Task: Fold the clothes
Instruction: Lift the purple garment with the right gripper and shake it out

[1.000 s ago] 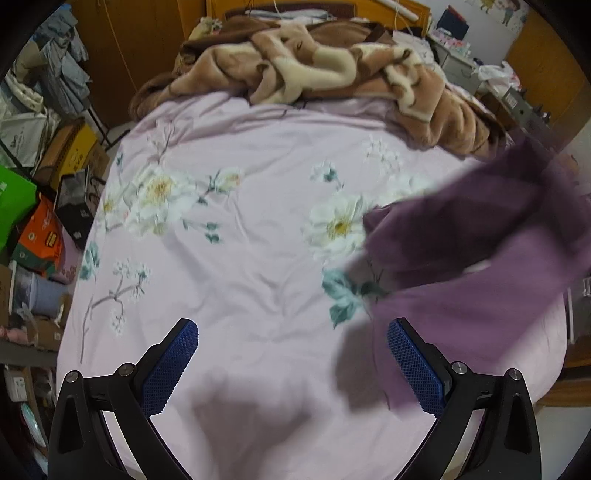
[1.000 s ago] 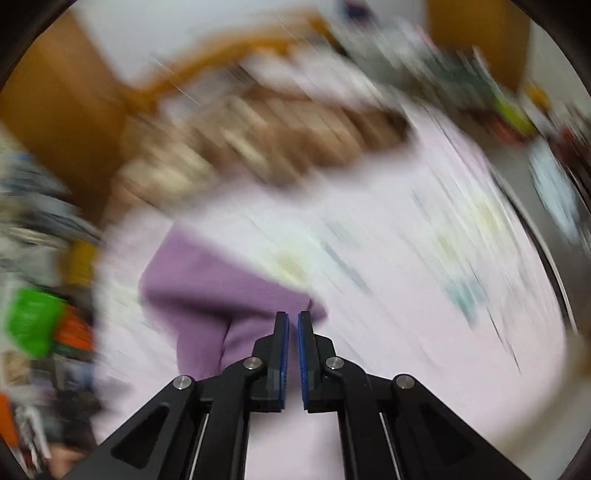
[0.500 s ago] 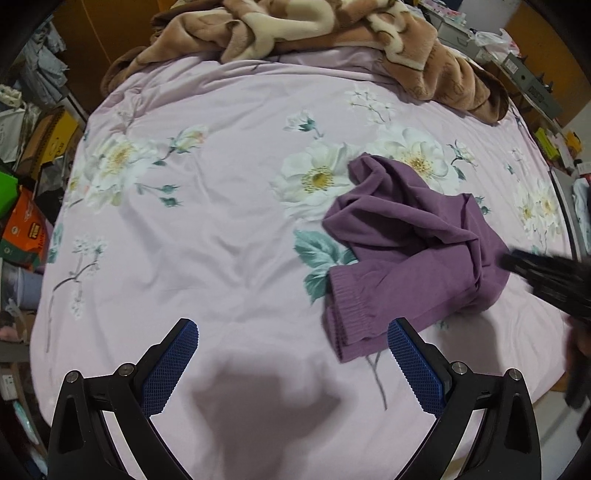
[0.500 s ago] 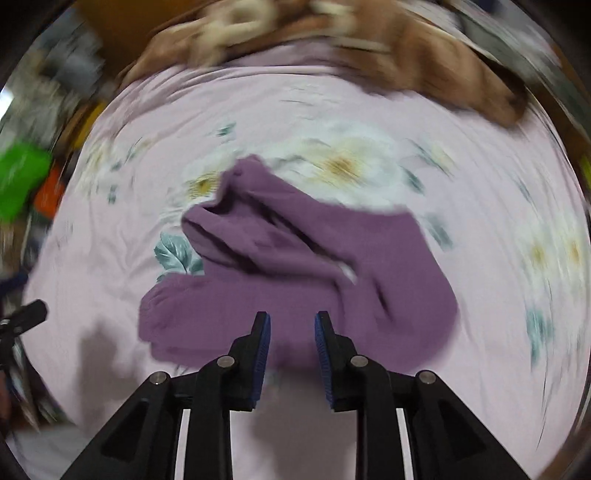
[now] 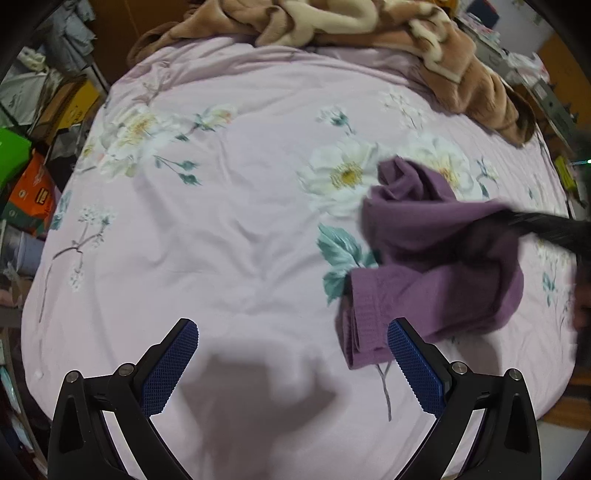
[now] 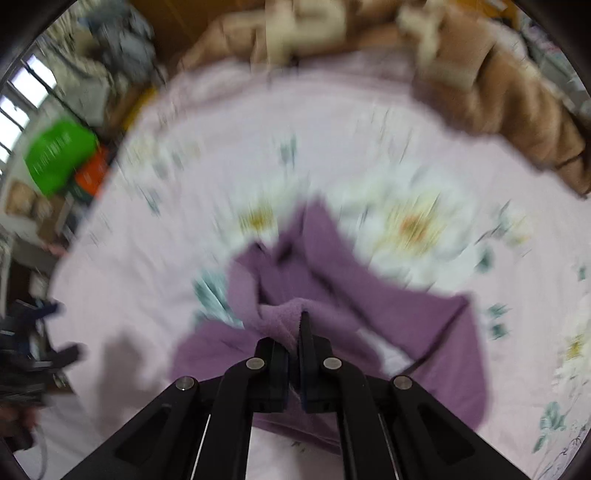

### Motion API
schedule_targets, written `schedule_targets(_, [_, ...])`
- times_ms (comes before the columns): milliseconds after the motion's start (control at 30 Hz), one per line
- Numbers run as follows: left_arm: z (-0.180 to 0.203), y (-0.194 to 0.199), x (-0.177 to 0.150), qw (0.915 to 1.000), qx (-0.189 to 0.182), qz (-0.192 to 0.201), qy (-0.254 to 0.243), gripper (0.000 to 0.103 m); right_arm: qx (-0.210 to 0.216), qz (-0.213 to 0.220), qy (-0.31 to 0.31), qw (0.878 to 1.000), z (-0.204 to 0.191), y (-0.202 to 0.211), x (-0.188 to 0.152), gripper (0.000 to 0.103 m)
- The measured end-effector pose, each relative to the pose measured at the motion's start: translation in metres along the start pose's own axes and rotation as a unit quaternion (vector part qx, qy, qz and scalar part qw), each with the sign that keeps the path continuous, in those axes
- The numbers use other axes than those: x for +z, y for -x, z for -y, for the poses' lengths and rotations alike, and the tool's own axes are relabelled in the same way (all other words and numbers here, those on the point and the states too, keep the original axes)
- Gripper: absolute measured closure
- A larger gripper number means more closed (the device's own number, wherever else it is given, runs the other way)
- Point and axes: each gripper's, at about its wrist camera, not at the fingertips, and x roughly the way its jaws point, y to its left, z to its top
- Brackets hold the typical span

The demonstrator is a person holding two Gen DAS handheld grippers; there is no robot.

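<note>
A crumpled purple sweater (image 5: 424,258) lies on the right side of the pink floral bed sheet (image 5: 221,240). One ribbed cuff or hem points toward the near edge. My left gripper (image 5: 292,326) hangs open over bare sheet, and its right finger (image 5: 413,369) is just beside that ribbed end. My right gripper (image 6: 295,332) is shut on a raised fold of the sweater (image 6: 406,317) near its middle. In the left wrist view the right gripper (image 5: 535,223) comes in as a dark blur from the right.
A brown and cream blanket (image 5: 369,22) is heaped at the bed's far end. Boxes and bags (image 5: 33,184) crowd the floor left of the bed, among them a green bag (image 6: 59,155). Furniture stands along the right side.
The sweater swung down from the air onto the sheet. My right gripper opened, came down and shut on a fold of it. The left gripper sank closer to the bed.
</note>
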Motion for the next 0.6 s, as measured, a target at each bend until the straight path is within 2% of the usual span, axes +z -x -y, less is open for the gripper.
schedule_targets(133, [-0.007,0.028,0.02,0.9997,-0.005,0.022,0.009,0.0,0.004,0.092,-0.004,0.996,-0.005,0.115,0.029,0.1])
schedule_targets(267, [-0.009,0.064,0.04,0.9985,-0.014,0.052,0.008,0.0,0.001,0.185,0.007,0.983,-0.028,0.235,0.061,0.1])
schedule_targets(300, [-0.01,0.074,0.045,0.998,-0.016,0.06,0.009,0.0,0.001,0.2,0.011,0.98,-0.033,0.252,0.069,0.1])
schedule_targets(467, [-0.017,0.119,0.065,0.9948,-0.028,0.097,0.014,0.0,0.016,0.298,0.036,0.954,-0.07,0.371,0.095,0.1])
schedule_targets(600, [-0.024,0.137,0.072,0.9933,-0.031,0.11,0.018,0.0,0.039,0.355,0.071,0.931,-0.109,0.452,0.098,0.099])
